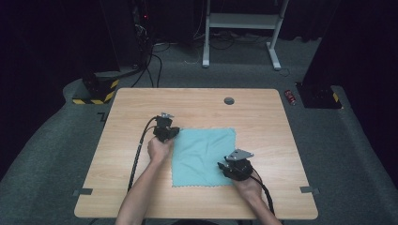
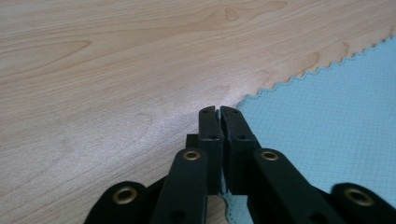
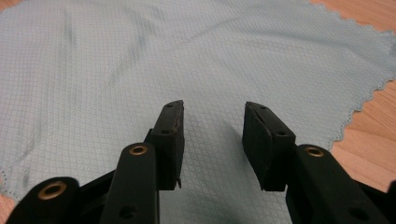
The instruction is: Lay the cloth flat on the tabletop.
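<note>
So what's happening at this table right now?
A person is working on a light blue cloth spread flat on a wooden table, a handheld gripper in each hand. The left gripper has its jaws closed at the cloth's far left corner, apparently pinching its edge. The right gripper hangs open over the near right part, gripping nothing yet.

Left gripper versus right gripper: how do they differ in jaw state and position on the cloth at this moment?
The left gripper has its jaws closed, apparently pinching the zigzag edge at a corner of the teal cloth; the right gripper has its jaws spread, nothing between them. The left gripper sits at the cloth's far left corner, over bare table; the right gripper hovers over the cloth's near right part. Both are black, two-jawed and hand-held.
</note>
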`<state>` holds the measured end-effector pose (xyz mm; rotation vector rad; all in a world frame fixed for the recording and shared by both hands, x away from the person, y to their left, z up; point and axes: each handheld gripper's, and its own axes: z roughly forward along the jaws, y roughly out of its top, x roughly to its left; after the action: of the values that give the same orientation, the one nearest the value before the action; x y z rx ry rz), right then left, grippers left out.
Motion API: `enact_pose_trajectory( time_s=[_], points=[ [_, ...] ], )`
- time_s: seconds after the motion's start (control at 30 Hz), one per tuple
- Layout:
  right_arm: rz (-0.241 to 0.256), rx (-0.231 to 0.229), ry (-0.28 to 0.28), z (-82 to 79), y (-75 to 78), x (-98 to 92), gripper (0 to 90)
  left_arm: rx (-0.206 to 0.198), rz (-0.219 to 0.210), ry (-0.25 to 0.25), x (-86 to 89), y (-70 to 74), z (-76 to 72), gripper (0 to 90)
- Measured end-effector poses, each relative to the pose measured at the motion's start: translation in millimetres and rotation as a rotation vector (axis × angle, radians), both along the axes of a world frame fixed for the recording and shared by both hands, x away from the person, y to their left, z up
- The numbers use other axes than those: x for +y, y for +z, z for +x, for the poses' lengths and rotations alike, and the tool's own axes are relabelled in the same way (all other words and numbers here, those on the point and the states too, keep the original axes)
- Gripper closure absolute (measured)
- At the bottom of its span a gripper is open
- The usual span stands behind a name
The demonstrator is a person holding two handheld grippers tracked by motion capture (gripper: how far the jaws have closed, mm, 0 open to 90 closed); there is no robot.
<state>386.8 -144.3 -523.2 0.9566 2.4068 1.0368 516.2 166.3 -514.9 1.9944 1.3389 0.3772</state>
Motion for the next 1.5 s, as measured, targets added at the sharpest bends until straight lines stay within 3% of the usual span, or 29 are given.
enact_pose_trajectory(
  time_s=[0.17,0.23,0.4,0.5,0.6,0.7,0.8,0.87,0.97,1.03,1.1,1.27,1.4,1.43,1.5],
  points=[
    [0.000,0.000,0.000,0.0,0.0,0.0,58.7,-0.063,0.020,-0.030,-7.8,11.9,-2.6,89.1],
    [0.000,0.001,0.000,-0.1,0.0,0.1,58.7,-0.078,0.068,-0.020,-8.8,13.7,-1.9,89.0],
    [0.000,0.001,0.000,0.0,0.0,0.0,58.7,-0.034,0.149,0.077,-0.1,6.1,4.3,77.0],
    [0.000,0.000,-0.001,-0.1,0.0,0.1,58.7,-0.058,0.118,0.081,2.5,6.7,0.6,71.9],
    [0.000,0.001,-0.001,-0.1,0.0,0.1,58.7,-0.092,0.091,0.037,-3.3,9.5,-2.2,67.4],
    [0.000,0.001,-0.001,-0.1,0.0,0.1,58.7,-0.090,0.119,0.023,-11.7,7.6,1.5,64.4],
    [-0.001,0.000,-0.001,-0.1,0.0,0.1,58.6,-0.100,0.197,0.055,-13.7,-0.5,7.1,60.3],
    [0.000,0.001,-0.002,-0.1,0.0,0.0,58.5,-0.092,0.193,0.101,-8.2,-0.4,11.0,58.7],
    [-0.001,-0.003,-0.001,-0.2,-0.1,0.2,58.6,-0.070,0.222,0.143,-0.4,1.9,13.5,58.7],
    [0.000,-0.001,-0.002,0.0,0.0,0.0,58.6,-0.064,0.207,0.148,3.6,3.7,11.4,57.8],
    [0.002,0.001,-0.002,0.1,-0.1,-0.1,58.5,-0.073,0.155,0.130,6.3,7.0,6.7,57.5],
    [0.048,0.035,-0.004,4.7,0.4,-5.6,60.6,-0.097,0.049,0.003,-4.3,15.0,-13.5,55.1],
    [0.168,0.061,-0.096,20.0,3.0,-26.6,60.7,-0.088,0.023,-0.075,-12.2,12.1,-31.2,50.9],
    [0.165,0.084,-0.118,26.5,4.4,-30.5,59.6,-0.084,0.003,-0.080,-12.4,10.1,-34.9,50.7],
    [0.153,0.055,-0.151,37.8,7.0,-35.5,59.2,-0.080,-0.009,-0.088,-12.1,4.3,-41.6,50.3]
  ],
)
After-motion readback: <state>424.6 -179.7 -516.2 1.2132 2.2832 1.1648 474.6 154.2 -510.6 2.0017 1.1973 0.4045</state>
